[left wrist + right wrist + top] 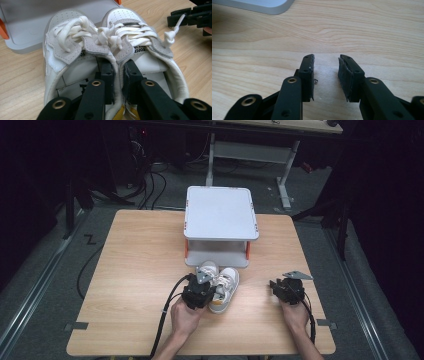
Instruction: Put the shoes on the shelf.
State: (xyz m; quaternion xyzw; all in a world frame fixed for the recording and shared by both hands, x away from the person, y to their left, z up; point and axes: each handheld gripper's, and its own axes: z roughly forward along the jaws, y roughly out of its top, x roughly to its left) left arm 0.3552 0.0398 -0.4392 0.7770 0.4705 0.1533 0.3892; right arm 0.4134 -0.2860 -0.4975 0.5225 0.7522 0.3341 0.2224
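Note:
A pair of small white sneakers (224, 285) with cream laces stands side by side on the wooden table (135, 270), toes toward a grey rack. My left gripper (200, 292) comes at the heels. In the left gripper view it (119, 67) is shut on the two inner collars, one jaw inside the left shoe (60, 52) and one inside the right shoe (152, 60), pinching them together. My right gripper (276, 286) rests on the table to the right of the shoes. Its jaws (326, 72) stand apart with only bare wood between them.
A grey two-level rack (220, 212) with orange posts stands at the table's far middle, just beyond the shoes' toes; its lower shelf (25, 27) lies right ahead of them. A knotted lace end (170, 37) trails toward the right gripper (192, 16). Cables lie on the floor behind.

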